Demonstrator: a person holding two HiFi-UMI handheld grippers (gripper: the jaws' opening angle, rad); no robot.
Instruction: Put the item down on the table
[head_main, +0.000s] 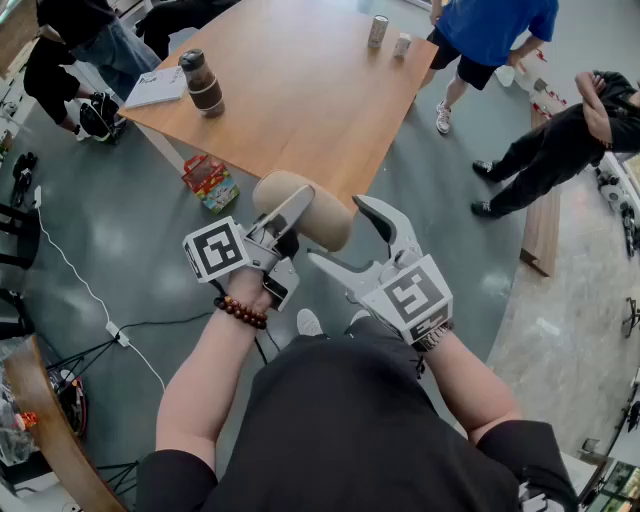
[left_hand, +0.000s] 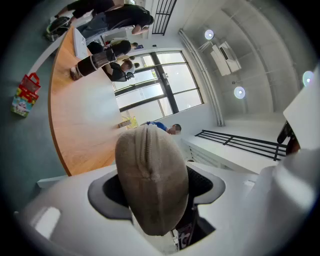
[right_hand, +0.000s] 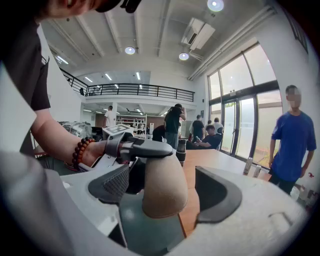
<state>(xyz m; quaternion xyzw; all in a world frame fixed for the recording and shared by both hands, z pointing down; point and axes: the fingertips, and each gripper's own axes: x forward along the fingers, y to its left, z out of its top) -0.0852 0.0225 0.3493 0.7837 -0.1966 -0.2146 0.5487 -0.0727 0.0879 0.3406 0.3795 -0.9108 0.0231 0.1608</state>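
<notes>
A beige zippered pouch hangs in the air just in front of the near edge of the wooden table. My left gripper is shut on it, with one finger lying across its top. In the left gripper view the pouch fills the gap between the dark pads. My right gripper is open around the pouch's free end. There is a gap between that end and the right pad. The left gripper's finger shows over the pouch in the right gripper view.
On the table stand a dark tumbler, a notebook and two cans at the far edge. A red and green bag lies on the floor by the table. People stand at the far right and far left.
</notes>
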